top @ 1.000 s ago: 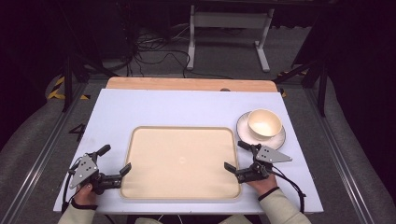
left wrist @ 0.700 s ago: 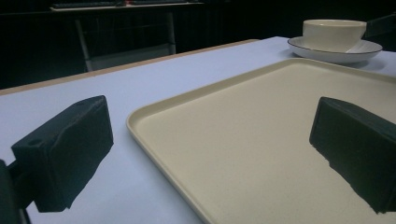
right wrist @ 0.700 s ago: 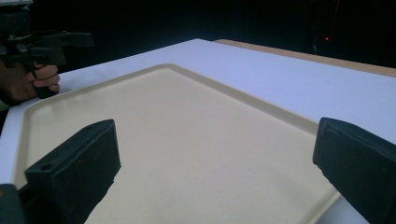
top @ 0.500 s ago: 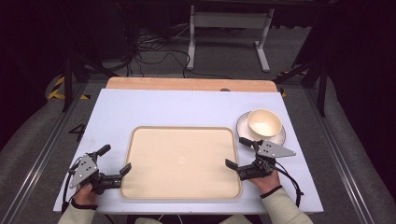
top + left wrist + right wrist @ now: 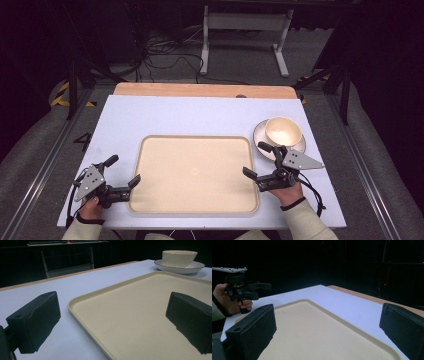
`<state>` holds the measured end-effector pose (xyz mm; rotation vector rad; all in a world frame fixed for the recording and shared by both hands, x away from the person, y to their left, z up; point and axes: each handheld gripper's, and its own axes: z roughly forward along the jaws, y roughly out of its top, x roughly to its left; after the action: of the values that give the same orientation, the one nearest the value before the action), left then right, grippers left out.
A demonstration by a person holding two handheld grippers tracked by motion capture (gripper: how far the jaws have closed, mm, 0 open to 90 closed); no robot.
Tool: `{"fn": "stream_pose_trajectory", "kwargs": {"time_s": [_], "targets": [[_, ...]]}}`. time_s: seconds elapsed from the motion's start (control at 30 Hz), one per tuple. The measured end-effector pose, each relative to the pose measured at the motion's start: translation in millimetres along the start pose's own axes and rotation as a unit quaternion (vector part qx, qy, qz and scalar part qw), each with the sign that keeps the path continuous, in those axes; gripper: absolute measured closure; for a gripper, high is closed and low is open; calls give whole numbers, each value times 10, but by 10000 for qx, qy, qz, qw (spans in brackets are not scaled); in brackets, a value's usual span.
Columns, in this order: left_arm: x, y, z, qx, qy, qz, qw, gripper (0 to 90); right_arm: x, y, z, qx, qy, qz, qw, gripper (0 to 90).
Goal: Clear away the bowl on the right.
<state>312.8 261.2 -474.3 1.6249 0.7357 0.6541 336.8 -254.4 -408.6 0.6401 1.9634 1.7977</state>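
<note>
White table (image 5: 200,115): one empty beige rectangular plastic tray (image 5: 195,172) at centre; cream bowl (image 5: 283,131) on a dark-rimmed white saucer (image 5: 261,134) just beyond its far right corner; left gripper (image 5: 122,175) and right gripper (image 5: 256,161), jaws apart, flanking the tray's near corners

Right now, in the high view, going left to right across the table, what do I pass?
Left gripper, open, beside the tray → flat beige rectangular tray → right gripper, open, at the tray's right edge → cream bowl sitting on a white saucer.
</note>
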Motion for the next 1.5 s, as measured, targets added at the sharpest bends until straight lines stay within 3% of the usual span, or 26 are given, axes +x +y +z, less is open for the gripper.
{"fn": "stream_pose_trajectory", "kwargs": {"time_s": [0.27, 0.8, 1.33, 1.43, 1.47, 1.5], "targets": [[1, 0, 0, -1, 2, -4, 10000, 3, -20, 50, 1, -175, 33, 32, 9998, 2], [0, 0, 0, -2, 2, -1, 10000, 2, -6, 154, -82, -133, 130, 21, 9998, 17], [0, 0, 0, -2, 3, 1, 10000, 3, -309, 301, -153, 11, -369, -224, 9991, 11], [-1, 0, 0, -2, 4, -1, 10000, 3, -380, 334, -172, 41, -424, -127, 9990, 13], [0, 0, 0, -1, 3, 0, 10000, 2, -426, 365, -188, 38, -362, 94, 9993, 14], [0, 0, 0, -1, 3, 0, 10000, 2, -438, 385, -194, 127, -388, 128, 9991, 14]]}}
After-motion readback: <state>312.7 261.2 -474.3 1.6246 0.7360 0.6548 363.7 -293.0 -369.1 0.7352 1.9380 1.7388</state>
